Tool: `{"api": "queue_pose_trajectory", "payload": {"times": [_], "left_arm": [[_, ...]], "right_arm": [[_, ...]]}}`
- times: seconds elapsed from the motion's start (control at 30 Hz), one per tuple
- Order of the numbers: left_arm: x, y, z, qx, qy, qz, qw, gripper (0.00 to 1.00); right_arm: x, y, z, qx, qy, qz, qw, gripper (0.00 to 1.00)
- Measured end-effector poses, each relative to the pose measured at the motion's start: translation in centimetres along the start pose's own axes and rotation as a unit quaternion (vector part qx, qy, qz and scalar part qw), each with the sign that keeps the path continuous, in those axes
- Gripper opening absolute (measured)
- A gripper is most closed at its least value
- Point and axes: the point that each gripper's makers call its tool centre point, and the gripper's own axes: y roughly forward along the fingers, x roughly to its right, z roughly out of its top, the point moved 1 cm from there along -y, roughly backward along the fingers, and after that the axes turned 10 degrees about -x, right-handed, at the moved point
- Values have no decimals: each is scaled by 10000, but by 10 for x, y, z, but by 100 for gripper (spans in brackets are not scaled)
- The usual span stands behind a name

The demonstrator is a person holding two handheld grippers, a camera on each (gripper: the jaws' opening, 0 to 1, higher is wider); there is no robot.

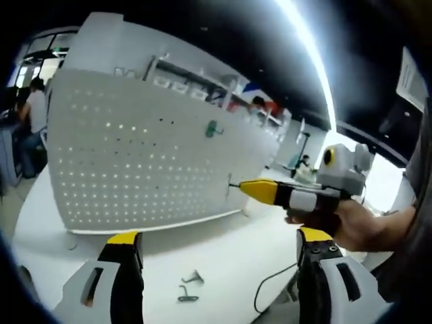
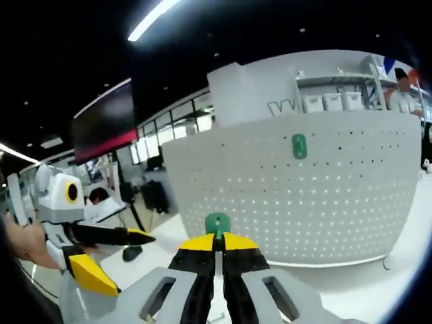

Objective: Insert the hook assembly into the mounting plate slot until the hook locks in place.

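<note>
A white perforated mounting plate [image 1: 142, 162] [image 2: 304, 196] stands upright on the white table [image 1: 223, 253]. One green hook piece [image 1: 214, 128] [image 2: 299, 146] sits high on its face. My right gripper [image 2: 217, 237] is shut on a second green hook assembly [image 2: 217, 223], held a short way in front of the plate. In the left gripper view a hand holds the right gripper [image 1: 246, 187], its yellow tip close to the plate's right edge. My left gripper [image 1: 219, 236] [image 2: 118, 260] hangs open and empty above the table, in front of the plate.
Two loose metal hooks [image 1: 189, 285] lie on the table near my left gripper, beside a dark cable [image 1: 270, 293]. Shelving with small bins [image 2: 331, 101] rises behind the plate. People [image 1: 34, 108] are in the background.
</note>
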Motion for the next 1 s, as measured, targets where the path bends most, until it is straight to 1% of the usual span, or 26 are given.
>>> {"api": "queue_pose_trajectory", "payload": {"times": [0.1,0.23,0.37,0.47,0.57,0.67,0.73,0.8,1.0], "left_arm": [[2,-1,1,20,-13,-44,10000,100],[3,-1,3,52,-21,-51,10000,100],[5,-2,5,108,2,-75,9999,100],[9,-5,6,99,13,-112,9999,99],[14,-9,13,222,-74,-191,9995,100],[18,-11,16,246,-31,-201,9995,100],[18,-9,15,245,9,-212,9995,100],[16,-5,10,143,-11,-221,9997,100],[18,-5,11,150,-62,-267,9995,100]], "right_arm": [[8,0,6,123,-5,-138,9998,0],[18,1,14,215,-82,-296,9993,0],[32,1,22,310,-63,-441,9985,0],[46,1,33,441,-32,-606,9972,0],[58,2,42,569,10,-768,9954,0],[69,3,52,708,-19,-933,9931,0],[74,6,56,733,6,-963,9926,0],[80,6,60,798,25,-1039,9914,0],[93,5,70,940,3,-1241,9878,0]]}}
